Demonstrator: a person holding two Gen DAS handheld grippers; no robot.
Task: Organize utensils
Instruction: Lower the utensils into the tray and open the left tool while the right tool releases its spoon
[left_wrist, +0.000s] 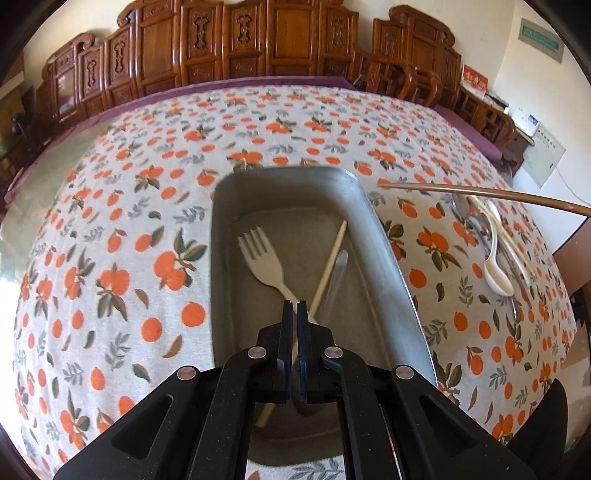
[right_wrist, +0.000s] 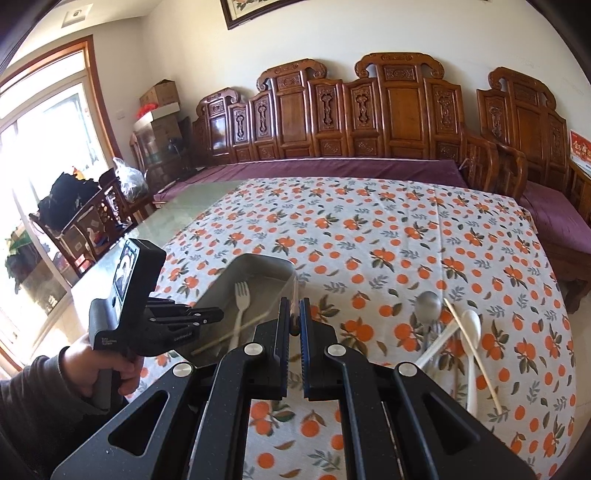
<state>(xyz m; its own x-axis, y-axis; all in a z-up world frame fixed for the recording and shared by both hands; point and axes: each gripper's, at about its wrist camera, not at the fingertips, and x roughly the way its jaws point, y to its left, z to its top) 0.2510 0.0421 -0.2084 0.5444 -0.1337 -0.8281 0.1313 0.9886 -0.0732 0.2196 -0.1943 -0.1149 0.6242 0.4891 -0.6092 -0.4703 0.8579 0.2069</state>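
Observation:
A grey metal tray (left_wrist: 391, 258) lies on the orange-print tablecloth and holds a cream plastic fork (left_wrist: 264, 264), a wooden chopstick (left_wrist: 328, 269) and a metal utensil (left_wrist: 340, 266). My left gripper (left_wrist: 295, 306) is shut over the tray's near end, with the fork's handle running under its fingers; I cannot tell if it grips it. My right gripper (right_wrist: 294, 306) is shut on a brown chopstick (left_wrist: 480, 194), seen end-on between its fingers and held above the table right of the tray (right_wrist: 258, 264). Loose on the cloth lie a white spoon (right_wrist: 472, 332), a metal spoon (right_wrist: 428, 304) and a chopstick (right_wrist: 476, 358).
The table (right_wrist: 369, 221) reaches back to a purple-cushioned carved wooden bench (right_wrist: 332, 166). Bare glass tabletop (right_wrist: 192, 206) shows at the left. The left gripper (right_wrist: 207, 314) and the hand holding it show at the left of the right wrist view.

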